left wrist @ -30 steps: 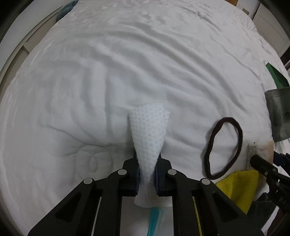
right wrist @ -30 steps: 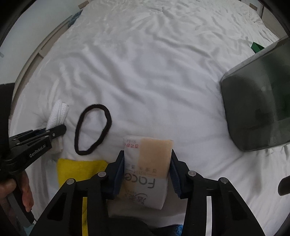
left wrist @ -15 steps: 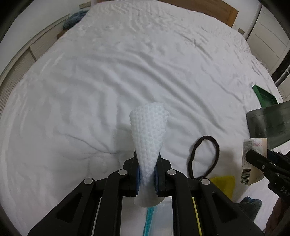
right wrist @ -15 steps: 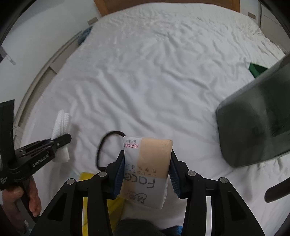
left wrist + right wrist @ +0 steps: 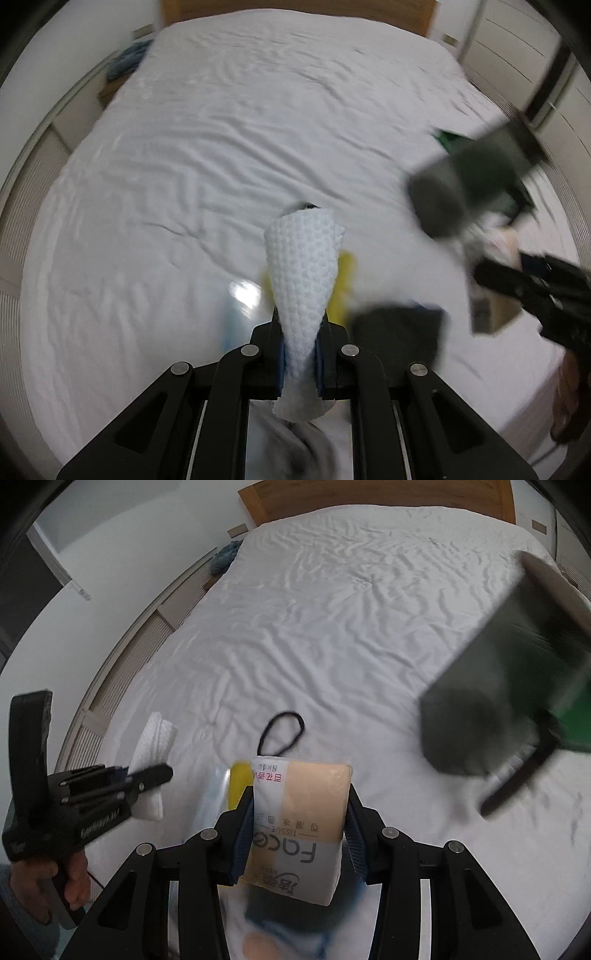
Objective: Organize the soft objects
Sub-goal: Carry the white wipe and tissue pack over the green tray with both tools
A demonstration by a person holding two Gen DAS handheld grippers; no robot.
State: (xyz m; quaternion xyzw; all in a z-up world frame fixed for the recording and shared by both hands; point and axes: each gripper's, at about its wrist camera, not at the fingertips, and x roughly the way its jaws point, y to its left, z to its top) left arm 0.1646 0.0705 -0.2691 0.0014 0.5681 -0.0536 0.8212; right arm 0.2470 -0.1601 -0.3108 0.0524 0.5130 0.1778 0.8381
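Observation:
My left gripper (image 5: 300, 354) is shut on a folded white waffle-weave cloth (image 5: 302, 273), held high above the white bed (image 5: 184, 177). The same cloth (image 5: 155, 746) and left gripper (image 5: 151, 775) show at the left of the right wrist view. My right gripper (image 5: 299, 834) is shut on a peach and white pack of face tissues (image 5: 301, 823), also lifted off the bed; that pack (image 5: 495, 306) appears blurred at the right of the left wrist view. A black hair band (image 5: 282, 733) lies on the sheet beyond the pack.
A dark grey-green box (image 5: 506, 686) hangs blurred at the right, with a green item (image 5: 576, 716) behind it. A yellow cloth (image 5: 343, 288), a clear plastic bag (image 5: 240, 295) and a dark cloth (image 5: 399, 336) lie below. Wooden headboard (image 5: 369, 494) stands far off; a blue bundle (image 5: 223, 559) lies beside the bed.
Both grippers have risen away from the bed with their loads still gripped. The hair band, yellow cloth and box now look smaller and lower; more of the bed and headboard shows.

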